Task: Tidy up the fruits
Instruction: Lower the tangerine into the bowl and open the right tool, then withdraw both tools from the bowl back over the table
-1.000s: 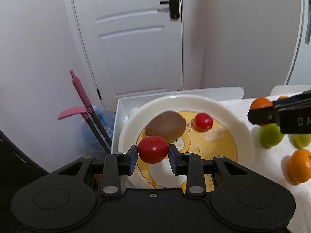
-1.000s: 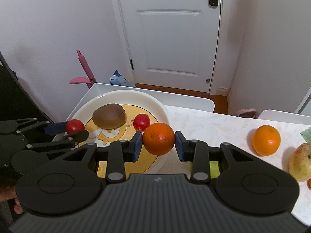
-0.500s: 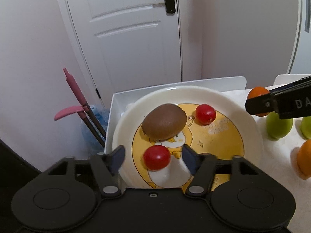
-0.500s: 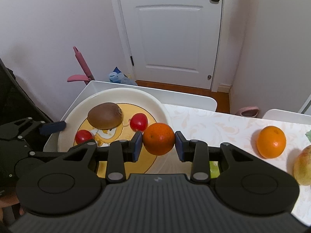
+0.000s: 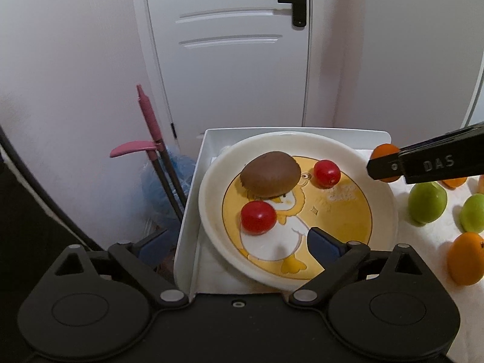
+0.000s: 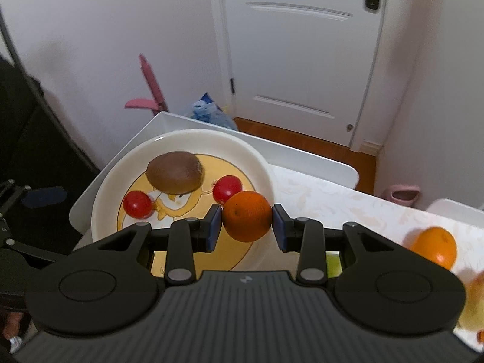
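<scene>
A white plate [image 5: 384, 199] with a yellow duck picture sits in a white tray [image 5: 193, 211]. On it lie a brown kiwi [image 5: 270, 174] and two cherry tomatoes [image 5: 258, 217] [image 5: 326, 173]. My left gripper [image 5: 239, 249] is open wide and empty, just behind the near tomato. My right gripper [image 6: 246, 225] is shut on an orange [image 6: 246, 216], held above the plate's right rim [image 6: 266, 163]. The kiwi [image 6: 174, 175] and the tomatoes [image 6: 137, 204] [image 6: 227, 187] also show in the right wrist view. The right gripper's finger [image 5: 423, 166] shows at the right in the left wrist view.
Two green fruits [image 5: 427, 202] [image 5: 473, 213] and an orange [image 5: 464, 258] lie on the patterned tablecloth right of the plate. Another orange [image 6: 434, 246] and a yellowish apple [image 6: 473, 305] lie further right. A pink-handled broom [image 5: 148, 127] and a white door [image 5: 230, 45] stand behind.
My left gripper opened and let go of the cherry tomato, which now lies on the plate below the kiwi. My right gripper moved left over the plate with the orange.
</scene>
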### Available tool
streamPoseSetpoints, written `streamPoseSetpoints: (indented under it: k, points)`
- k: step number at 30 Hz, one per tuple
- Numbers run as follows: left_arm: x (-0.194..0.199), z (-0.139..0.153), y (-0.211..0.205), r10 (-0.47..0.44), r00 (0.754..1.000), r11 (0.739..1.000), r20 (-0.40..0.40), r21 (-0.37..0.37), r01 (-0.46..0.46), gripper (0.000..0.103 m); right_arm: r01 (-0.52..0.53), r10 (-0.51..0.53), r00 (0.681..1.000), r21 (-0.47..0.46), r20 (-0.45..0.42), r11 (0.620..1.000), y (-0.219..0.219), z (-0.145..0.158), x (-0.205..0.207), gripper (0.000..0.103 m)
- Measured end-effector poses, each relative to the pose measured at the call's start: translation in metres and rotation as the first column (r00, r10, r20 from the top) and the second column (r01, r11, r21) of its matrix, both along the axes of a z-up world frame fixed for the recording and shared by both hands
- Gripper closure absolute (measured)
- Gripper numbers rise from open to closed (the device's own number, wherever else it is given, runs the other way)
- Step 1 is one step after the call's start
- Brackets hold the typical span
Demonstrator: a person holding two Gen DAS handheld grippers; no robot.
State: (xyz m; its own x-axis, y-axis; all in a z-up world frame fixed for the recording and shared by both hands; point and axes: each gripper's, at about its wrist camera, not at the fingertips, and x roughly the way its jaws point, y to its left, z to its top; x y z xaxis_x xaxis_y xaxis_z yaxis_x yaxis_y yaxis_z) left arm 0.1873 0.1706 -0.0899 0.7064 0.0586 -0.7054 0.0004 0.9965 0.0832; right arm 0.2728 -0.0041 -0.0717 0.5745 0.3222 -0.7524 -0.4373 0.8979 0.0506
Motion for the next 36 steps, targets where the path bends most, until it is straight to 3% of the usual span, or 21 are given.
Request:
streamPoseSetpoints:
  k: [10,12,14,17,36]
  points:
    - [-0.010,0.004,-0.002,0.043,0.999,0.999,0.011,-0.002,-0.043,0.004,-0.072,0.071,0.997,-0.037,-0.024,0.997,0.014,-0.022,0.010,0.051]
    - [-0.012,0.003,-0.003,0.045,0.999,0.999,0.009,0.000,-0.045,0.004,-0.076,0.076,0.997,-0.032,-0.005,0.997,0.013,-0.020,0.008,0.042]
    - [-0.013,0.003,-0.003,0.052,0.999,0.999,0.008,0.000,-0.052,0.004,-0.082,0.083,0.996,-0.027,0.023,0.996,0.013,-0.015,0.005,0.019]
    - [-0.015,0.004,-0.003,0.062,0.998,0.998,0.007,-0.002,-0.062,0.004,-0.082,0.083,0.995,-0.028,0.056,0.996,0.012,-0.009,0.000,0.005]
    - [-0.036,0.031,-0.007,0.058,0.997,0.998,0.059,-0.022,-0.057,0.004,0.011,-0.013,0.998,0.024,0.065,1.000,-0.012,0.033,-0.041,0.005]
